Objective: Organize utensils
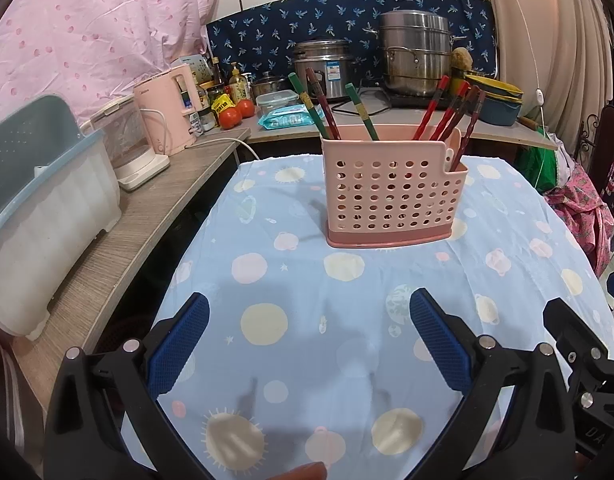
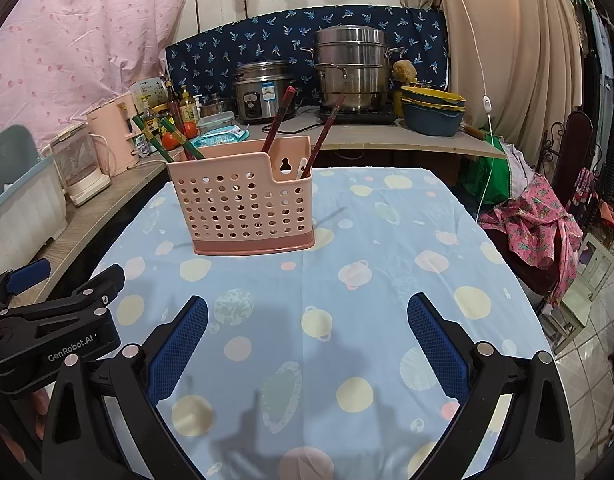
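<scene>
1. Left claw (image 1: 309,344): spread wide, nothing between its blue pads (image 1: 179,344), hovering low over the near part of the tabletop (image 1: 267,360), well short of the pink holder (image 1: 391,192).
2. Green-handled chopsticks (image 1: 307,106): 3 sticks in the holder's left end (2 green, 1 dark red between them), tips down inside, tops leaning up and to the left. Long axis near upright, tilted left.
3. Pink holder: stands upright on the far middle of the tabletop, long side facing both cameras, notch cut in its right corner. No loose utensil shows on the cloth in either view.
4. Red chopsticks (image 1: 451,110): about 4 in the right end, tops fanning up and to the right; long axis steep, tilted right.
5. Right claw (image 2: 307,344): also spread wide and holding nothing, near the table's front, beside the left claw.
6. Judgement: sorting looks close to done, or a regroup is pending. To lift any stick, come from above, close on the upper shaft across its long axis, and pull along its lean (a sideways tug could tip the light holder); steady the holder with the other claw.
</scene>
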`<state>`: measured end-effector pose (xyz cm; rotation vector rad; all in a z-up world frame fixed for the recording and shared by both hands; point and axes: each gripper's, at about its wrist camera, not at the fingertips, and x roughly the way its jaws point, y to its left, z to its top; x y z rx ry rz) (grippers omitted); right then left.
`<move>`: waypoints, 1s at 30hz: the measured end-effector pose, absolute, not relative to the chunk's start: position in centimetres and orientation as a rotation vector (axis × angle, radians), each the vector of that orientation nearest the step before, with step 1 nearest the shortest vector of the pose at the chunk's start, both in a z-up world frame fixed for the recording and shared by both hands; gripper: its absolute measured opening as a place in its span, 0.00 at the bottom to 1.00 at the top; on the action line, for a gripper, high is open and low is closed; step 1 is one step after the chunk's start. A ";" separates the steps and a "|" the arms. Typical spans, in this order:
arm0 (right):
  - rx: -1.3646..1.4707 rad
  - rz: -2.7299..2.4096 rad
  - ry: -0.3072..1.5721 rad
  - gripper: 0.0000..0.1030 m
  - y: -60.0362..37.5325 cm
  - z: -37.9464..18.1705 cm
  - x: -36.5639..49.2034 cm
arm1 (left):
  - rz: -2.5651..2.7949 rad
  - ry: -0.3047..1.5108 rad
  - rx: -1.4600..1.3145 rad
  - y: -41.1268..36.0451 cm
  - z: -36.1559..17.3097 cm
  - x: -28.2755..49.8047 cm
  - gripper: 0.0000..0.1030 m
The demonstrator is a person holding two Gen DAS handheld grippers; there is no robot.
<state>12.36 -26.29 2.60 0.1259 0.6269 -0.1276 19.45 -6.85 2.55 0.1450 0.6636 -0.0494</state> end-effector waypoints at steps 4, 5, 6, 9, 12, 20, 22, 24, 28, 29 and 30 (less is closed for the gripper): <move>0.124 -0.129 0.628 0.94 -26.3 2.6 12.4 | -0.073 0.677 0.134 -6.8 2.4 19.5 0.93; 0.126 -0.128 0.627 0.94 -26.3 2.6 12.4 | -0.073 0.679 0.137 -6.9 2.3 19.6 0.93; 0.126 -0.129 0.628 0.94 -26.3 2.6 12.4 | -0.071 0.679 0.140 -6.9 2.2 19.6 0.93; 0.125 -0.131 0.629 0.94 -26.3 2.5 12.3 | -0.065 0.676 0.147 -7.0 2.0 19.5 0.93; 0.125 -0.131 0.629 0.94 -26.4 2.5 12.3 | -0.054 0.673 0.146 -6.9 2.0 19.5 0.93; 0.121 -0.141 0.630 0.94 -26.8 2.2 12.2 | -0.041 0.678 0.142 -6.7 1.9 19.6 0.93; 0.120 -0.140 0.631 0.94 -26.7 2.2 12.2 | -0.041 0.678 0.141 -6.7 1.9 19.6 0.93; 0.120 -0.141 0.630 0.94 -26.8 2.2 12.2 | -0.040 0.678 0.143 -6.7 1.9 19.6 0.93; 0.120 -0.142 0.630 0.94 -26.7 2.2 12.2 | -0.042 0.678 0.142 -6.7 1.9 19.6 0.93; 0.121 -0.142 0.630 0.94 -26.9 2.1 12.2 | -0.041 0.678 0.142 -6.7 1.9 19.6 0.93; 0.121 -0.141 0.630 0.94 -26.7 2.2 12.2 | -0.041 0.678 0.142 -6.7 1.9 19.6 0.93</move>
